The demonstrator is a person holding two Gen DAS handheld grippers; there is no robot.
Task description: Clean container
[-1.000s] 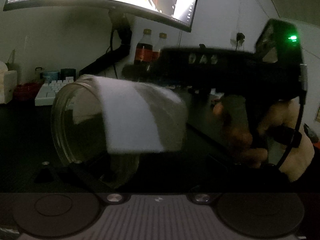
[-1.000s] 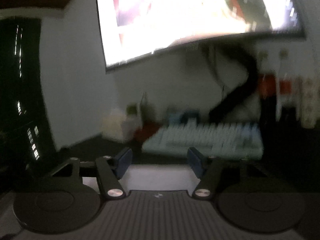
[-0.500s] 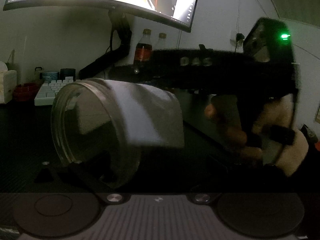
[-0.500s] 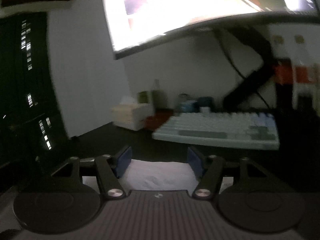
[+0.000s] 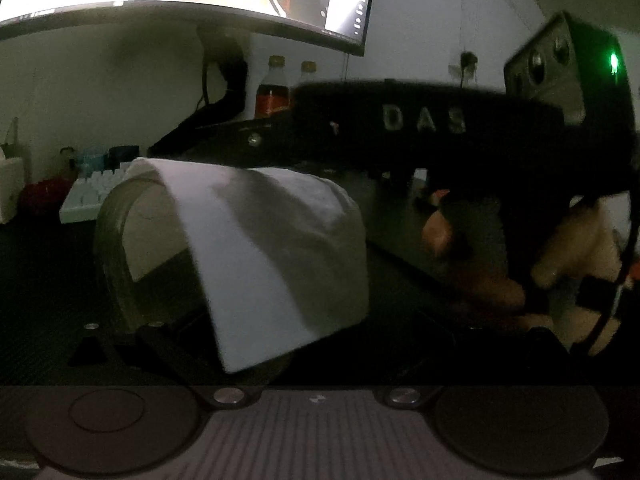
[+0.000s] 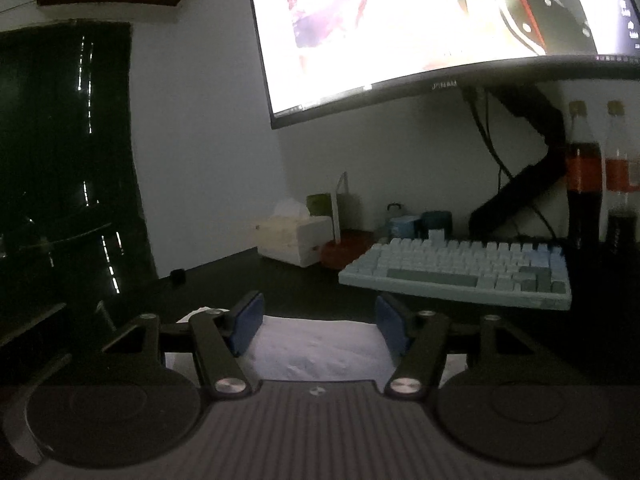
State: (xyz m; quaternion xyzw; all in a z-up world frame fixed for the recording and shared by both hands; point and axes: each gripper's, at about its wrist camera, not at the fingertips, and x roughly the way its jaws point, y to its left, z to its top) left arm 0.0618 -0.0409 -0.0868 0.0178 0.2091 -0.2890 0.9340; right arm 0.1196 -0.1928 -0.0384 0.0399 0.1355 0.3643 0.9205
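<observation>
A dim desk scene, seen from two gripper cameras.

From the left wrist camera, a clear glass container (image 5: 120, 248) lies on its side, close to the lens, its round mouth facing left and toward the camera. A white cloth (image 5: 276, 252) is draped over the top of it, one flap hanging down its near side and another tucked inside the mouth. The left gripper (image 5: 224, 344) sits low in the picture; only a dark finger (image 5: 168, 348) shows at the container's lower edge, and the other side is hidden behind cloth and glass, so whether it clamps the container cannot be told. Above and to the right, the black body of the right gripper (image 5: 420, 128) reaches across toward the cloth, held by a hand (image 5: 560, 256) at the right edge. This view alone shows the container and the hand.

From the right wrist camera, the right gripper (image 6: 318, 326) shows its two blue pads (image 6: 248, 326) standing well apart, with the white cloth (image 6: 316, 348) lying between and below them; the pads seem not to press on it. Only this view shows a pale blue keyboard (image 6: 456, 276), a tissue box (image 6: 296, 236), two cola bottles (image 6: 584, 184) and the lit monitor (image 6: 440, 20) over the dark desk (image 6: 280, 280).
</observation>
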